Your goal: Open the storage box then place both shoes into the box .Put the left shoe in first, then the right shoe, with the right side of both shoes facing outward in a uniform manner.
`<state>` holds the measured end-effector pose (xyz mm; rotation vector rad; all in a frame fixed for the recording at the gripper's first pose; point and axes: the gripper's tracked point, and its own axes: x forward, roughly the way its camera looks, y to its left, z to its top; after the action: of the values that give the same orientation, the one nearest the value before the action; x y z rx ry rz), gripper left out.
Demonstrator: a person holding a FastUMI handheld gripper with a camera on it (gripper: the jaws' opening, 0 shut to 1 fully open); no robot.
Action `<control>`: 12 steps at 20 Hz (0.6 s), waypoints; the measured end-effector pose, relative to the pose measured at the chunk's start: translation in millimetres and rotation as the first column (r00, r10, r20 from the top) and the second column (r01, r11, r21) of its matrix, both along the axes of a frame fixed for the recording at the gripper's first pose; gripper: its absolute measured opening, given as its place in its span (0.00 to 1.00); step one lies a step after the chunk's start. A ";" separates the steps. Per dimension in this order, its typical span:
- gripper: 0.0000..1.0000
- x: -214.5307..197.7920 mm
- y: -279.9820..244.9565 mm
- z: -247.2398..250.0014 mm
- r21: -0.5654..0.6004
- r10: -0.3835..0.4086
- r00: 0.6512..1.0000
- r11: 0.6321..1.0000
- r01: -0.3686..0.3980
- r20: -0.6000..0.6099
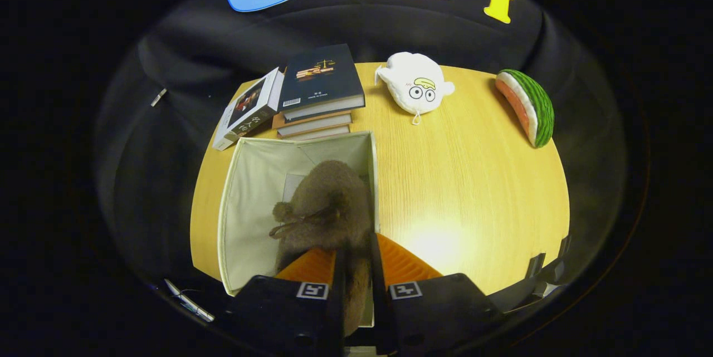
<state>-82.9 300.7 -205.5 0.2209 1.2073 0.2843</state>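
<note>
Brown and fuzzy, the shoe [326, 201] is clamped between the gripper's [355, 259] two fingers, which stand narrow with both pressing on its rear part. The shoe extends forward from the fingertips, toe pointing away, with a small pompom and a lace visible on its left flank. It hangs over the open box [245, 190], close against the right wall; whether it touches the box floor cannot be determined.

The box is a pale fabric bin with its top open, light lining exposed on all inner walls. A light rectangular patch shows on the floor beyond the shoe's toe. The box's near edge lies just under the fingers.

The box stands on a round table [462, 190] of light yellow wood grain. A bright glare spot marks the tabletop just right of the fingers.

Beyond the box, touching or nearly touching its far wall, is a stack of books [320, 92], with one more book [248, 109] leaning at its left side. Further right along the far rim lies a white plush [416, 87] with cartoon eyes. A watermelon-slice plush [529, 106] rests near the right rim, well apart from the box.

Black cloth surrounds the table.
</note>
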 end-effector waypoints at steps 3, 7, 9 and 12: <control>0.58 2.5 -2.2 6.4 0.021 -0.006 1.000 1.000 0.006 0.016; 0.84 1.0 -7.6 8.9 0.031 0.003 1.000 1.000 -0.004 0.029; 0.89 2.4 -10.4 13.3 0.043 0.005 0.999 0.999 -0.007 0.054; 0.92 10.3 -11.0 30.0 0.103 -0.007 0.991 0.995 -0.006 0.132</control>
<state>-72.6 289.7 -175.6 0.2875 1.0627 0.3558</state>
